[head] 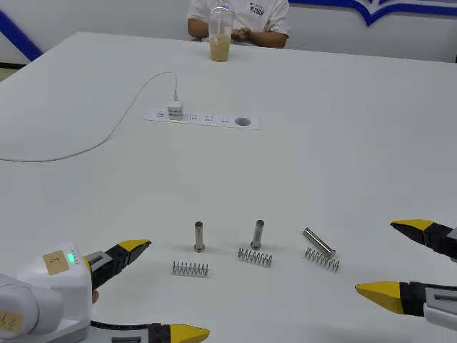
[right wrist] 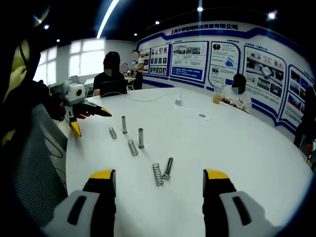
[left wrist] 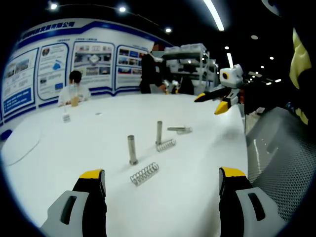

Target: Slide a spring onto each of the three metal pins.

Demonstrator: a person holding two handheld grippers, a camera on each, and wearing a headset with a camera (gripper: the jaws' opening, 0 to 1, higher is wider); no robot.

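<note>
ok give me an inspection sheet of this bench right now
surface: white table, no spills seen
job's things: left pin and middle pin upright, right pin lying flat; left spring, middle spring, right spring lying loose, none on a pin
clutter: power strip, cup with a pale drink
grippers: left gripper open, right gripper open, both hold nothing
cables: white cable runs from a plug on the strip off leftward
surroundings: seated person at the far edge, poster wall behind
</note>
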